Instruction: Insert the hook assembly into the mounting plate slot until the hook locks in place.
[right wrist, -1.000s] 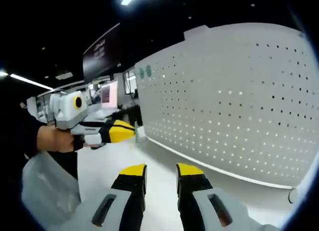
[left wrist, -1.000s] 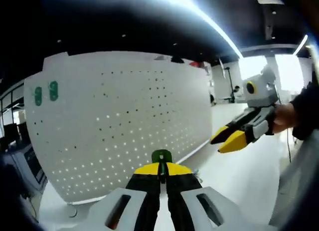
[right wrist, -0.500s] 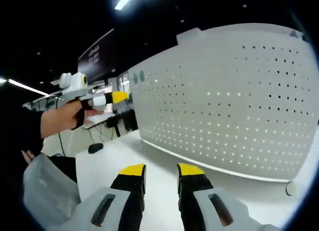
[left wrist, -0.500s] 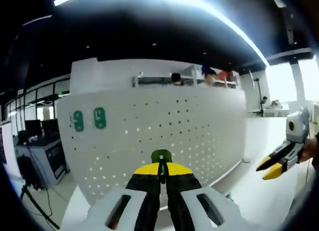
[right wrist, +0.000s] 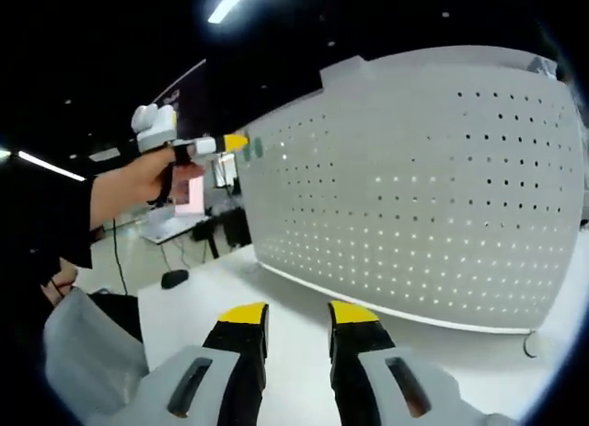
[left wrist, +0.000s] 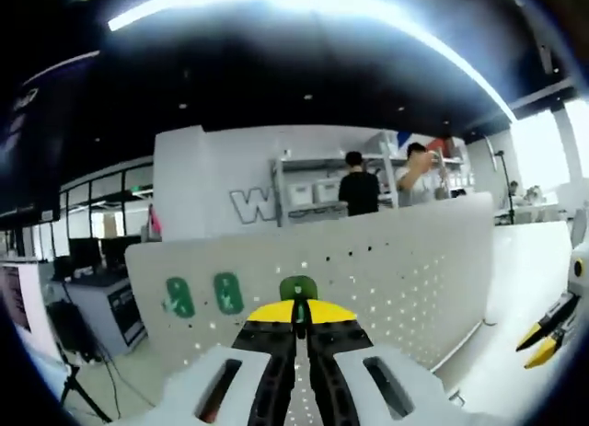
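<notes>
My left gripper (left wrist: 297, 309) is shut on a small green hook (left wrist: 297, 287) that sticks up between its yellow tips. Beyond it stands the white perforated mounting plate (left wrist: 405, 274), and the hook is level with its top rows of holes. Two green hooks (left wrist: 202, 295) hang on the plate's upper left. In the right gripper view a hand holds the left gripper (right wrist: 224, 143) high, beside the plate's (right wrist: 433, 196) upper left corner and those green hooks (right wrist: 254, 148). My right gripper (right wrist: 297, 317) is open and empty, low over the white table (right wrist: 193, 306). It appears again as the right gripper (left wrist: 545, 339) at the left view's right edge.
Two people (left wrist: 386, 178) stand behind the plate near shelves. A dark mouse-like object (right wrist: 172, 278) lies on the table's far left. A clear plastic bag (right wrist: 83, 352) sits at the lower left. A desk with monitors (left wrist: 83, 279) is left of the plate.
The left gripper has risen with the green hook from the plate's middle to its top edge. The right gripper has stayed nearly still and open.
</notes>
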Demonstrator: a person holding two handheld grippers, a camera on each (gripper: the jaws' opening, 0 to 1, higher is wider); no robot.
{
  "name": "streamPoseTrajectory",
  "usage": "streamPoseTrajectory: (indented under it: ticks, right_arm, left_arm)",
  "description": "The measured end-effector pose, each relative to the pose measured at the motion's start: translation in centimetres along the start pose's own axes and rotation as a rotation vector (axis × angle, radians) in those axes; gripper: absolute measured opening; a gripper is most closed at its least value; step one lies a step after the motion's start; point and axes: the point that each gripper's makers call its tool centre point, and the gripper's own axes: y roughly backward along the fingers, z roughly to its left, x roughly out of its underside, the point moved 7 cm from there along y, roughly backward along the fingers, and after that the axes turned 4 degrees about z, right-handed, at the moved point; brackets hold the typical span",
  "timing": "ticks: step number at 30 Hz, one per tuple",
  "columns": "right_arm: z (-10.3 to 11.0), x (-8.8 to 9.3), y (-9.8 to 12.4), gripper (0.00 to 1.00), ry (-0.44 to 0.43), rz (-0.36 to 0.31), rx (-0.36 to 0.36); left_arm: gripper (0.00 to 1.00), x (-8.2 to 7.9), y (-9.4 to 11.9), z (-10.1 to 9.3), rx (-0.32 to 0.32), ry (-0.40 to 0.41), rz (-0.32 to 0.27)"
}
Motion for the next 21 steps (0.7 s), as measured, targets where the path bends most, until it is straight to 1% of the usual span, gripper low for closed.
streamPoseTrajectory:
  ticks: [3,6,12,14,21]
  right_arm:
    - [0.1,0.1,0.0,0.25,-0.002,0.001,-0.001]
    - [0.0,0.1,0.1,0.25,-0.004,0.001,0.001]
    - [0.0,0.1,0.2,0.25,-0.009,0.001,0.003]
    - [-0.1,0.1,0.2,0.25,-0.011,0.0,0.004]
    - [-0.4,0.3,0.1,0.25,-0.018,0.005,0.007]
  left_arm:
    - [0.03,-0.7,-0.8,0.2,-0.014,-0.004,-0.001]
    - [0.03,-1.0,-1.4,0.3,-0.026,-0.016,0.003]
    - [0.03,-0.6,-2.7,0.8,-0.049,-0.004,0.023]
    - [0.03,-0.3,-3.0,0.8,-0.052,-0.018,0.038]
    - [0.03,-0.2,-3.6,0.9,-0.054,-0.019,0.041]
